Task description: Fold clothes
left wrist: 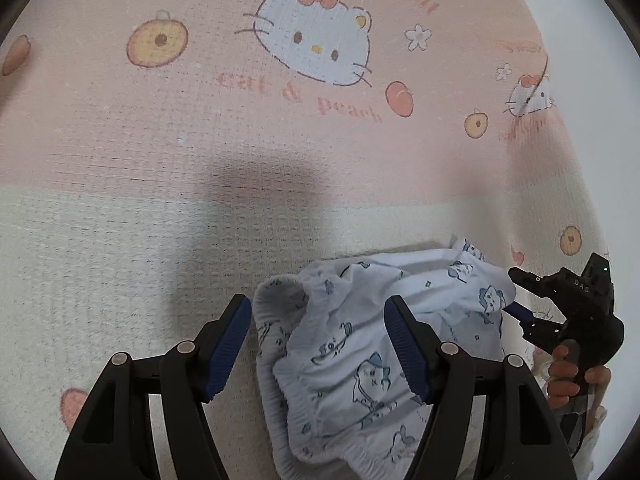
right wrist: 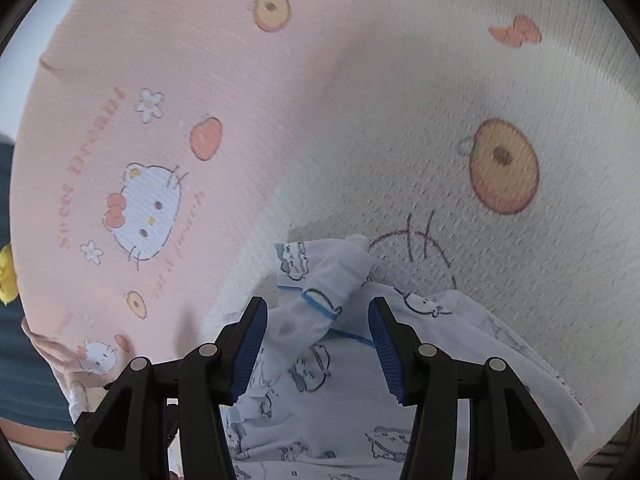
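Observation:
A small white garment (left wrist: 360, 360) with blue cartoon prints and a gathered elastic waistband lies crumpled on the sheet. My left gripper (left wrist: 318, 346) hovers over its waistband end, jaws wide apart, pads not pressing the cloth. In the right wrist view the same garment (right wrist: 340, 408) spreads below, with a bunched, blue-trimmed fold (right wrist: 320, 304) rising between the fingers. My right gripper (right wrist: 318, 348) is open around that fold without pinching it. The right gripper (left wrist: 516, 292) also shows at the garment's far right edge, held by a hand (left wrist: 572, 372).
A pink and cream bedsheet (left wrist: 200, 140) with cat, peach and flower prints covers the whole surface. Its edge runs along the upper right, with a pale surface (left wrist: 592, 80) beyond. A dark teal surface (right wrist: 24, 360) and a yellow object (right wrist: 6, 272) sit off the sheet's left edge.

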Demonstrator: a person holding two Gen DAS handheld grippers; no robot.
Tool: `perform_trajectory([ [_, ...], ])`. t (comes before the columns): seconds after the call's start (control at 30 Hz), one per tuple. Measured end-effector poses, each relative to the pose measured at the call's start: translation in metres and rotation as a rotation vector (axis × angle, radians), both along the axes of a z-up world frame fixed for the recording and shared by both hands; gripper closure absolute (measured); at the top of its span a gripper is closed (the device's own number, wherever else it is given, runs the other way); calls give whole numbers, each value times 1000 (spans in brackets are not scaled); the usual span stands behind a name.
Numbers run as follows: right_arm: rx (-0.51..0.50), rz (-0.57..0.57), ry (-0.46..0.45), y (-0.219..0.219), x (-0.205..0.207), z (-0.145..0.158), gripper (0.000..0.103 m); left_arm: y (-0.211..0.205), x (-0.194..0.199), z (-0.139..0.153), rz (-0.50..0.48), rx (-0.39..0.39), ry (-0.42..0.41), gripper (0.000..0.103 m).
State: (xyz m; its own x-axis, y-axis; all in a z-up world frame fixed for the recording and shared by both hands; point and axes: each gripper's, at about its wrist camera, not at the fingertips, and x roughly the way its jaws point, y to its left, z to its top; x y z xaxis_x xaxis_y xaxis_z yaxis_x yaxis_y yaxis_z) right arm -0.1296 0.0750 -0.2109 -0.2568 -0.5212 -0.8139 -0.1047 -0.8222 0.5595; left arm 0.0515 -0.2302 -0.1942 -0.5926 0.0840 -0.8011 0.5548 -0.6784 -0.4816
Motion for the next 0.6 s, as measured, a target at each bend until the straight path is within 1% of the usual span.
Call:
perform_trajectory([
  [0.13, -28, -39, -17, -1, -8, -7, 51, -1, -10, -8, -31, 42, -22, 36],
  [0.2, -44, -59, -28, -2, -12, -11, 51, -1, -11, -9, -26, 43, -22, 36],
  [0.3, -6, -29, -21, -10, -18, -12, 51, -1, -13, -9, -27, 37, -4, 36],
  [0.33, 28, -11, -18, -13, -19, -12, 52, -1, -14, -10, -26, 33, -8, 36],
  [0.37, 63, 7, -15, -16, -20, -12, 54, -1, -16, -11, -23, 30, -16, 36],
  [0.4, 95, 17, -8, -18, -20, -13, 58, -1, -18, -13, -20, 27, -24, 36],
  [0.43, 127, 27, -1, -21, -20, -13, 68, 0, -19, -14, -22, 21, -25, 36],
  [0.47, 148, 35, 5, -24, -20, -13, 73, 1, -20, -14, -28, 12, -23, 36],
  [0.5, 166, 38, 9, -25, -20, -14, 74, 3, -22, -14, -40, -6, -27, 36],
  [0.53, 183, 41, 14, -27, -19, -15, 81, 6, -24, -13, -56, -30, -37, 37],
  [0.57, 201, 44, 19, -29, -18, -16, 87, 9, -26, -13, -73, -54, -47, 43],
  [0.6, 205, 45, 22, -29, -18, -16, 88, 12, -29, -12, -90, -78, -56, 62],
])
